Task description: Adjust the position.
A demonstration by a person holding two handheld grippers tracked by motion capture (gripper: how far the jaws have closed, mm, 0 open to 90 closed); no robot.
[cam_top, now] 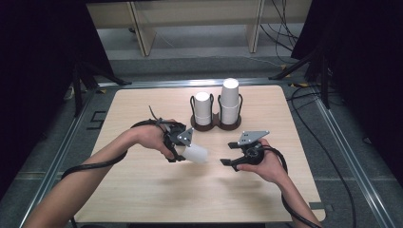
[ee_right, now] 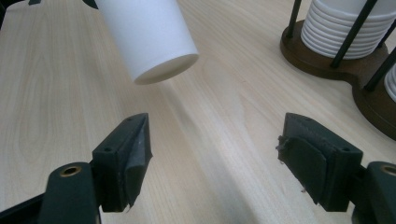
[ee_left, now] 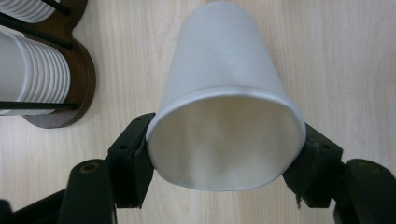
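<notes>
One paper cup (ee_left: 224, 93) clamped at rim by left gripper (cam_top: 183, 149), held on its side above table (cam_top: 142, 190), base toward right gripper (cam_top: 233, 162), likely for handover. Right gripper's jaws stand apart, empty, aimed at cup. Two cup stacks (cam_top: 216, 104) upright in wooden holder (cam_top: 215, 124) behind, rods keeping them steady.

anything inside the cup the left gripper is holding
The white paper cup, pinched at its rim by the left gripper, looks empty: the left gripper view shows bare white inner wall. The very bottom lies in shadow, so it is not clearly visible.
</notes>
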